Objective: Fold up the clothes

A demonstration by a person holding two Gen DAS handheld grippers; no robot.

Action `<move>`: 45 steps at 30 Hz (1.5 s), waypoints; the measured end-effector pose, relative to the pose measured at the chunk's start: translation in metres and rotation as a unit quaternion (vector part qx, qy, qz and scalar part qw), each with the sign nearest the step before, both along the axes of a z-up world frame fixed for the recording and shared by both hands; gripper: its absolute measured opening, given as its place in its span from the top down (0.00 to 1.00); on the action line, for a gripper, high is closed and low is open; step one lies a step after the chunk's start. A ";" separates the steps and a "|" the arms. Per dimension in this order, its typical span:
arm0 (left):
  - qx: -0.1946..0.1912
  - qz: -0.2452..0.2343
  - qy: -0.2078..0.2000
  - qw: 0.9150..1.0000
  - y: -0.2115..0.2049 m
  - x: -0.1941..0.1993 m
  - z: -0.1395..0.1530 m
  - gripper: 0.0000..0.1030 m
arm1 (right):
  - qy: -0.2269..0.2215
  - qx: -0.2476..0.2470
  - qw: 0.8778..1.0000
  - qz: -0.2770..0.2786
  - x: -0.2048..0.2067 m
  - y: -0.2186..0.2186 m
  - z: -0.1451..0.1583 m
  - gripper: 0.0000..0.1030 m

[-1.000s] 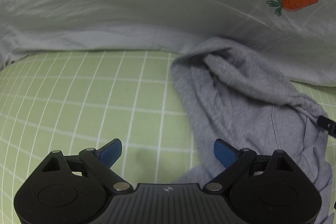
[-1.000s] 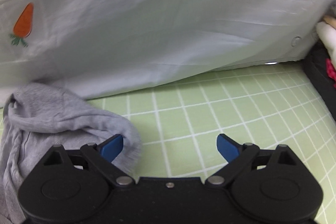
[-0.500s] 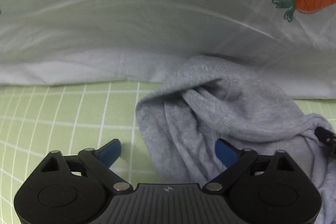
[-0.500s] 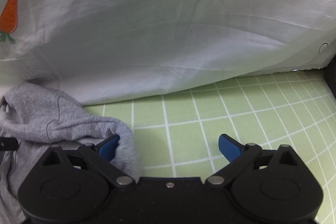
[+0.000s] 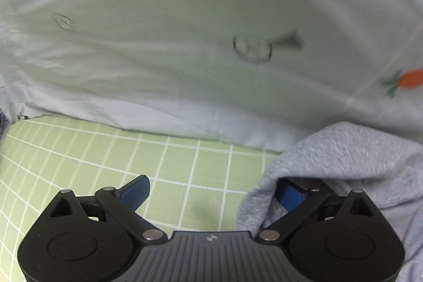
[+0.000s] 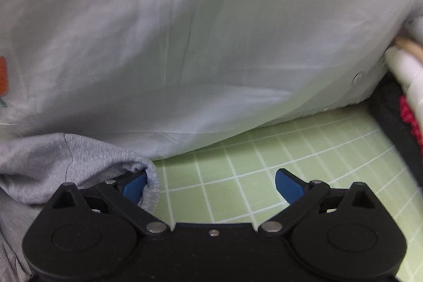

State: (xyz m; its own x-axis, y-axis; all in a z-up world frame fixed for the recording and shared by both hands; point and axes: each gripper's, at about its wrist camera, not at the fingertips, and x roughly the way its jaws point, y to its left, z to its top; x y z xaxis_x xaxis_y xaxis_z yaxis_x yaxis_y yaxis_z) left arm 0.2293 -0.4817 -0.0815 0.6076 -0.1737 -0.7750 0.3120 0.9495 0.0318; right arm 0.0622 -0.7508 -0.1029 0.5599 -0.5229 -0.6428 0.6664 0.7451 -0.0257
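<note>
While both sit low over green grid-lined cutting mat (image 5: 169,157), left gripper (image 5: 211,192) spread wide, nothing clamped; its right blue pad (image 5: 288,196) tucked under fold of crumpled grey fleece garment (image 5: 351,157), left pad over bare mat. Right gripper (image 6: 211,185) equally wide, nothing held; its left blue pad (image 6: 134,185) touches garment's rolled hem (image 6: 152,186), right pad clear. Garment bunched between grippers, against pale blue carrot-print sheet (image 6: 211,44) behind.
</note>
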 end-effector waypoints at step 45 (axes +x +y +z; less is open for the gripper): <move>-0.011 0.061 0.222 0.973 0.151 -0.175 -0.030 0.04 | 0.122 0.097 0.974 0.167 -0.147 0.153 0.001 0.02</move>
